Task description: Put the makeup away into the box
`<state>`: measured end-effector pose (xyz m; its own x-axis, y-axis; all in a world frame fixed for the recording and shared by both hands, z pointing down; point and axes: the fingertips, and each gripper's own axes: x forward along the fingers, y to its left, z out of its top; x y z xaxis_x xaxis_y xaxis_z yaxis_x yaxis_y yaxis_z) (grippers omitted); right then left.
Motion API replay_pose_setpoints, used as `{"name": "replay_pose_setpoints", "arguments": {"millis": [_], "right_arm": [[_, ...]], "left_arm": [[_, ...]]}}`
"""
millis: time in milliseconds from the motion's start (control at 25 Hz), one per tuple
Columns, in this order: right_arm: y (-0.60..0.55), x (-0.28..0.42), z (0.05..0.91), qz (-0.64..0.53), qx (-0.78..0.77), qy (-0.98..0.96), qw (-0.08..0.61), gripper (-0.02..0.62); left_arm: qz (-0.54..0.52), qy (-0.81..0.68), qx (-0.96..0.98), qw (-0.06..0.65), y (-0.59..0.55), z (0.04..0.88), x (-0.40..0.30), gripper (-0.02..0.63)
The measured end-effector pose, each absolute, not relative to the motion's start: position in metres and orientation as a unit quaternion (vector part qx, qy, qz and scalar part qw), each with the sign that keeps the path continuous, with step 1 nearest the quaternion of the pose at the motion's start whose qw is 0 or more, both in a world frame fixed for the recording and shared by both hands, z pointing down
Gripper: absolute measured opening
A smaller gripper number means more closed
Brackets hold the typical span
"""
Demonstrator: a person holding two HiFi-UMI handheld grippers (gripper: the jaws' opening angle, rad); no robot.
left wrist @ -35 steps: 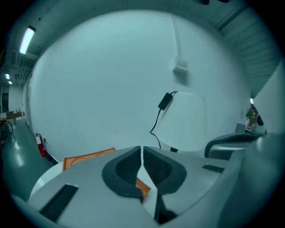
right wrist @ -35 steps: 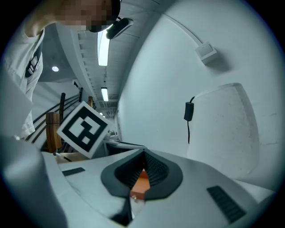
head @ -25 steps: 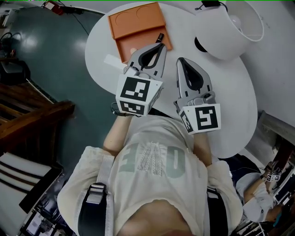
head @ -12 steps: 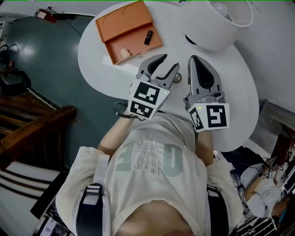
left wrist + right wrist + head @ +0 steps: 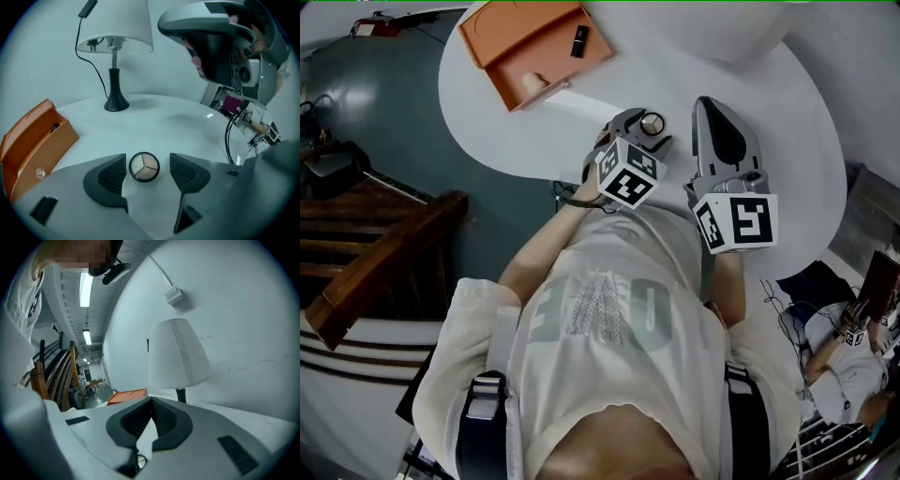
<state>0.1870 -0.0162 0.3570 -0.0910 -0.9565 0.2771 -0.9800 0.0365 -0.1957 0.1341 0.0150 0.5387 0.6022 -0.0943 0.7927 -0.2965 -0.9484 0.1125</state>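
Observation:
An open orange box (image 5: 511, 28) lies at the far left of the round white table (image 5: 787, 103). A black lipstick (image 5: 579, 39) and a small round pale item (image 5: 532, 82) lie in it. A round compact with three beige shades (image 5: 144, 166) lies flat on the table between the jaws of my left gripper (image 5: 147, 162). Those jaws are opening, and neither pad touches the compact (image 5: 652, 123). The left gripper (image 5: 642, 129) points steeply down at it. To its right, my right gripper (image 5: 705, 103) is held above the table, shut and with nothing in it (image 5: 151, 412).
A white-shaded lamp (image 5: 115, 42) on a black foot stands at the table's far side, its cord running up the wall. The box (image 5: 33, 140) is left of the compact. Dark wooden stairs (image 5: 366, 253) and a grey floor lie left of the table.
My left gripper has drawn back from the orange box, sunk to the table and opened, with its jaws now either side of the compact. The right gripper has shifted a little and stayed shut.

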Motion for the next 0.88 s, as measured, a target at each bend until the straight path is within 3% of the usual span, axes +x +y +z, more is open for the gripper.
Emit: {"name": "replay_pose_setpoints", "arguments": {"millis": [520,640,880], "right_arm": [[-0.010,0.189,0.359,0.171,0.665,-0.726,0.042,0.005],[-0.010,0.181,0.351,0.163,0.660,-0.732,0.046,0.005],[-0.016,0.166,0.308,0.115,0.662,-0.740,0.037,0.005]], "left_arm": [[0.467,-0.092,0.875,0.087,0.013,0.560,0.137,0.272],[0.463,-0.101,0.876,0.096,0.010,0.560,0.136,0.236],[0.353,-0.158,0.914,0.120,-0.016,0.482,0.139,0.234]]}}
